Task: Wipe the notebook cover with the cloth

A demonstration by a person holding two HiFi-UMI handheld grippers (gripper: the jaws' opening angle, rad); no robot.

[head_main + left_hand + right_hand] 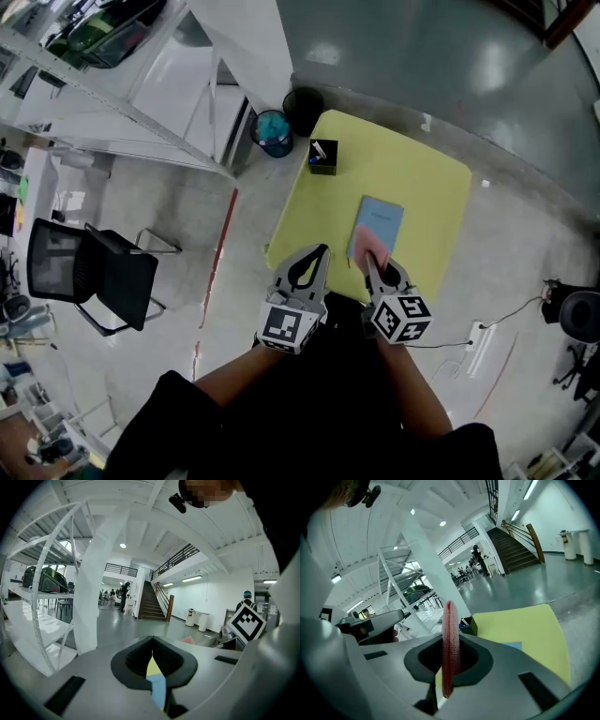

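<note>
Right gripper (373, 262) is clamped on the cloth (371, 245), poised at the lower edge of the notebook (382, 219) at frame centre, presumably to wipe; left gripper (315, 259) is closed, empty, idle alongside.

The notebook (380, 223) lies on the desk (427, 183) just ahead of the right tongs (369, 260), whose cloth (372, 244) overlaps its near end. A box (322, 157) stands well ahead of the left tongs (323, 249).

Pink cloth (450, 648) nubbly-woven, blue notebook (380, 220) cover smooth matt, yellow table (427, 178) matt, floor (441, 56) glossy.
</note>
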